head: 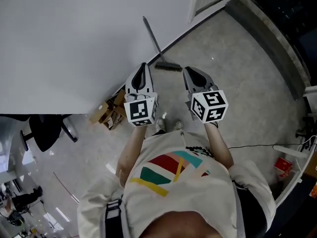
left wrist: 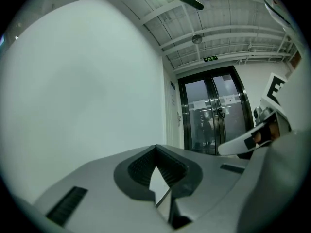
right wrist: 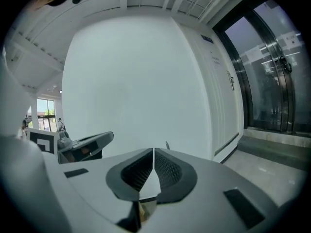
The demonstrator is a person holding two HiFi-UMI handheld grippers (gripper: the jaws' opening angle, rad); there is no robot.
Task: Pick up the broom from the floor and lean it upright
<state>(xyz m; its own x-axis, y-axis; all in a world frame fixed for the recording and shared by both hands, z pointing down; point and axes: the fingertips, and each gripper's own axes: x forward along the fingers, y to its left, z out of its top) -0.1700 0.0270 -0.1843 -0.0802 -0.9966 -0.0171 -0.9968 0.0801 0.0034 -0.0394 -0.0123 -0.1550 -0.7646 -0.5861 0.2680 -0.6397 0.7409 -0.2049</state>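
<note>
The broom (head: 157, 45) stands on its dark head (head: 168, 67) with its grey handle leaning against the white wall (head: 74, 38). Both grippers are held up in front of the person, side by side and well short of the broom. My left gripper (head: 143, 66) is shut with nothing in it, and its pads meet at the tip (left wrist: 156, 147). My right gripper (head: 186, 71) is also shut and empty (right wrist: 153, 150). In the right gripper view the top of the broom handle (right wrist: 167, 144) pokes up just beyond the jaws.
Cardboard boxes (head: 109, 111) lie at the foot of the wall, left of the person's feet. A black office chair (head: 47, 131) stands further left. A raised ledge (head: 270, 36) runs along the right. Glass double doors (left wrist: 216, 113) are ahead. A cable (head: 255, 146) trails on the floor.
</note>
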